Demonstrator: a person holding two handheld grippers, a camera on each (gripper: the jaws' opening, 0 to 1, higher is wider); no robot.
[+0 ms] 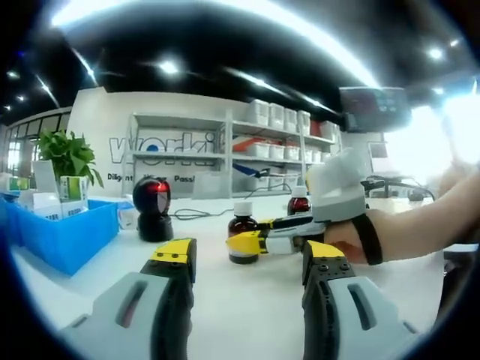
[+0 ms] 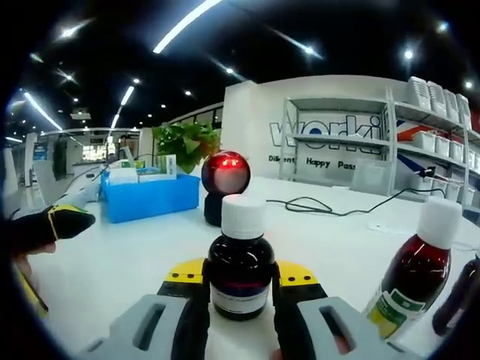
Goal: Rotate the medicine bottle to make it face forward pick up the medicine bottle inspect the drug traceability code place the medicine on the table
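A brown medicine bottle [image 2: 240, 251] with a white cap stands upright on the white table [image 2: 127, 277], its label low on the side toward me. My right gripper [image 2: 240, 273] is shut on it, a yellow-tipped jaw pressed against each side. In the left gripper view the same bottle [image 1: 241, 223] stands mid-table. The right gripper [image 1: 251, 240], held by a gloved hand [image 1: 341, 199], reaches it from the right. My left gripper [image 1: 248, 252] is open with nothing between its jaws, a short way in front of the bottle.
A second bottle [image 2: 416, 274] of red-brown liquid stands to the right, also seen behind as the far bottle [image 1: 298, 202]. A black scanner [image 2: 225, 184] with a red window stands behind. A blue bin [image 1: 64, 232] and a plant [image 1: 67, 154] are at the left, shelves [image 1: 225, 150] at the back.
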